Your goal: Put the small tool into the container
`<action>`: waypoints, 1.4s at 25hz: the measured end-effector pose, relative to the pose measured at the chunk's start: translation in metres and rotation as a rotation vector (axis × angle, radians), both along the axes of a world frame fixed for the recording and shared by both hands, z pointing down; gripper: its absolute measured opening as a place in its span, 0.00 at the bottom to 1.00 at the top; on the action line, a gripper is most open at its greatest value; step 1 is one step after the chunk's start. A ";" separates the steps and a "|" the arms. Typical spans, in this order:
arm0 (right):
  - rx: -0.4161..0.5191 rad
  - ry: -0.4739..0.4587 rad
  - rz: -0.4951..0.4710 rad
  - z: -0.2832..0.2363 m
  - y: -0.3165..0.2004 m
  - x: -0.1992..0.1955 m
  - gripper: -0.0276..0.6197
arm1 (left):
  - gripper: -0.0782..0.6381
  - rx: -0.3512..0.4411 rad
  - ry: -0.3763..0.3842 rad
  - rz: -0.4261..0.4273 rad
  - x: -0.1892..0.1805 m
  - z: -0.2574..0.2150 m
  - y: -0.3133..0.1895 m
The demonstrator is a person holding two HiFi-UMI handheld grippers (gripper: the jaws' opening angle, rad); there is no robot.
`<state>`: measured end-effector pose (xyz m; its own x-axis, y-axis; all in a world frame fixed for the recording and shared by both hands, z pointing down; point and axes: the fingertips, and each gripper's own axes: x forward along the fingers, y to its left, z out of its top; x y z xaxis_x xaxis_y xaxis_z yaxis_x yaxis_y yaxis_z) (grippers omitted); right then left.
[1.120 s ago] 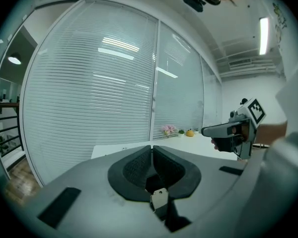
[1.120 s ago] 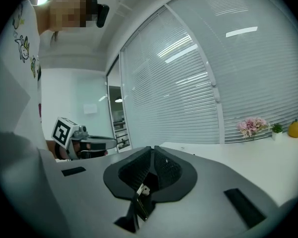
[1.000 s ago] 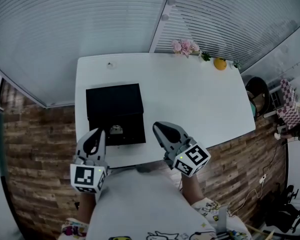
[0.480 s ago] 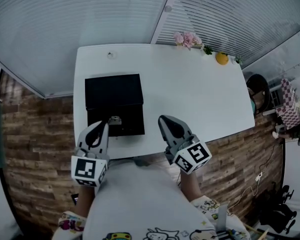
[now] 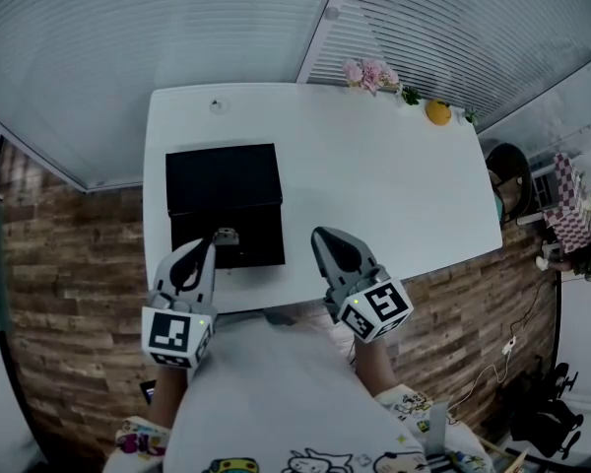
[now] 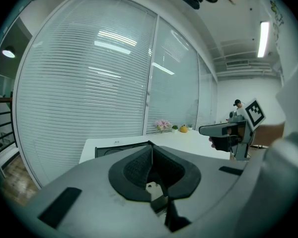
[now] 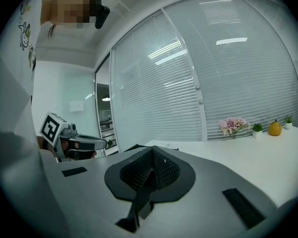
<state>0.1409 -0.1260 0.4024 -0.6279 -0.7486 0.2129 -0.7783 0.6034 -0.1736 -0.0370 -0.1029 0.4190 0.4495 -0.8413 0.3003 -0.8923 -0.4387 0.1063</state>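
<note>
**A:** White table point(image 5: 374, 180) under slatted blinds point(image 5: 177, 37), with the black container point(image 5: 222, 177) open at the left end. Where's the small tool?

**B:** The small metal tool point(image 5: 225, 236) lies in the container's nearer half, just ahead of the left gripper point(image 5: 203, 250). I can't tell whether it sits fully inside or rests on an edge.

**A:** And the fingers?

**B:** Both pairs are pressed together on nothing. The right gripper point(image 5: 323, 236) hangs over the table's near edge, apart from the box.

**A:** What could go wrong?

**B:** If the tool is only perched there, I'd say a nudge from the left gripper's tip could flick it out onto the table. The same nudge could shove the light box askew.
</note>
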 end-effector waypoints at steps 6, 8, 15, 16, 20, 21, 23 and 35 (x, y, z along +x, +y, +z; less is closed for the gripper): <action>-0.001 -0.009 0.011 0.000 -0.002 0.002 0.04 | 0.12 -0.005 0.000 0.007 0.000 0.000 -0.002; -0.005 -0.009 0.016 0.001 -0.002 0.004 0.04 | 0.12 -0.008 -0.001 0.007 0.000 0.001 -0.001; -0.009 -0.010 0.013 0.001 -0.003 0.002 0.04 | 0.12 -0.005 -0.002 -0.001 -0.003 0.000 -0.003; -0.010 -0.010 0.013 0.001 -0.003 0.002 0.04 | 0.12 -0.003 -0.001 -0.004 -0.004 0.000 -0.003; -0.009 -0.007 0.010 0.002 -0.002 0.002 0.04 | 0.12 -0.004 -0.006 -0.013 -0.007 0.003 0.000; -0.010 -0.007 0.010 0.002 -0.002 0.002 0.04 | 0.12 -0.005 -0.007 -0.016 -0.008 0.004 0.001; -0.014 -0.009 0.008 0.002 -0.003 0.001 0.04 | 0.12 -0.002 -0.004 -0.019 -0.008 0.003 0.001; -0.018 0.008 -0.018 0.004 -0.003 -0.006 0.04 | 0.12 0.008 -0.010 -0.022 -0.014 0.000 0.004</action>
